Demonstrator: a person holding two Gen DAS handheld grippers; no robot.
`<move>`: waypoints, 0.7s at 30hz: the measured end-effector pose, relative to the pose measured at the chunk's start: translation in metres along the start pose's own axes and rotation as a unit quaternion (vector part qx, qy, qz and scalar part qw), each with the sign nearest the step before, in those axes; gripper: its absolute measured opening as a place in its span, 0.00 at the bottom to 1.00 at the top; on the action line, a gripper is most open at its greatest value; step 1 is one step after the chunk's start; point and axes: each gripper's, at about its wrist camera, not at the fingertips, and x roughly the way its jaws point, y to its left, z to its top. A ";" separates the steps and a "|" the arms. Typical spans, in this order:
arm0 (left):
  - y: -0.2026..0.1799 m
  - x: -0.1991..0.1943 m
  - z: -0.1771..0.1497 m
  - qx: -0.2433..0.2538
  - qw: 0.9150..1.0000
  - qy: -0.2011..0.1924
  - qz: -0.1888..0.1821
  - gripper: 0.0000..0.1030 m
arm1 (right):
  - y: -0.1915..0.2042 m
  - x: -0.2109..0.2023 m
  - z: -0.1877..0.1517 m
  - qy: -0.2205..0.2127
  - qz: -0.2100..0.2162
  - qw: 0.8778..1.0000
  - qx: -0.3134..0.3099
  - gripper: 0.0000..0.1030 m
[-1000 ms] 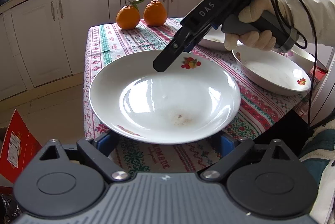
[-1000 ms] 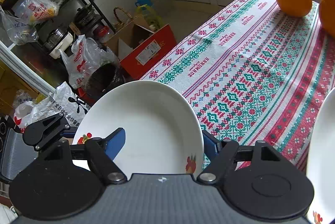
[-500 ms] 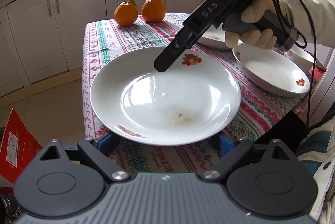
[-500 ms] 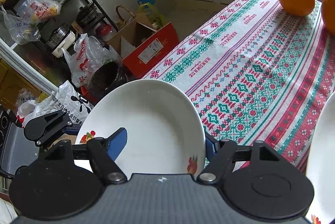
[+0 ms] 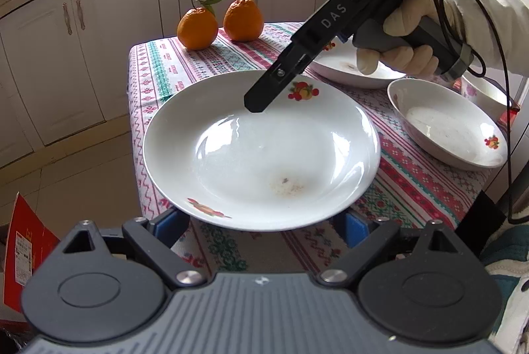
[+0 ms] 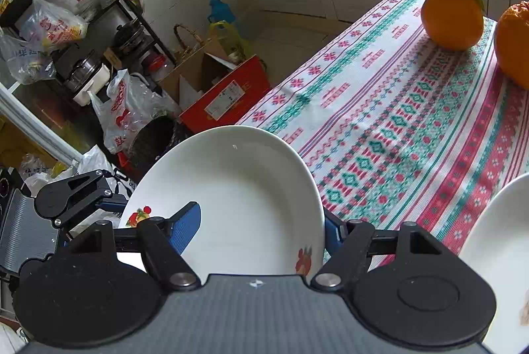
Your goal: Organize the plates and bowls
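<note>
A white deep plate (image 5: 264,155) with fruit prints hangs in the air over the table's near corner, held from both sides. My left gripper (image 5: 263,208) reaches under its near rim. Its blue pads (image 5: 172,218) are spread wide against the underside and the tips are hidden. My right gripper (image 6: 261,221) straddles the far rim (image 6: 238,188). One finger (image 5: 264,93) lies on the inside slope and the other sits below, out of sight. The left gripper's body (image 6: 72,198) shows at the plate's left edge.
The patterned tablecloth (image 5: 172,73) carries two oranges (image 5: 198,28) at the back and a white bowl (image 5: 446,129) at the right. Another white plate (image 5: 350,69) lies behind the gloved hand (image 5: 396,56). A red box (image 6: 224,99), bags and a rack crowd the floor to the left.
Both grippers have shifted a little with the plate, which keeps its place between them. The table and oranges have slid slightly in both views.
</note>
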 end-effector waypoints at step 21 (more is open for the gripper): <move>0.019 0.030 0.025 0.014 1.000 0.013 -0.004 0.91 | -0.035 0.009 0.022 -0.017 -0.014 1.000 0.020 0.77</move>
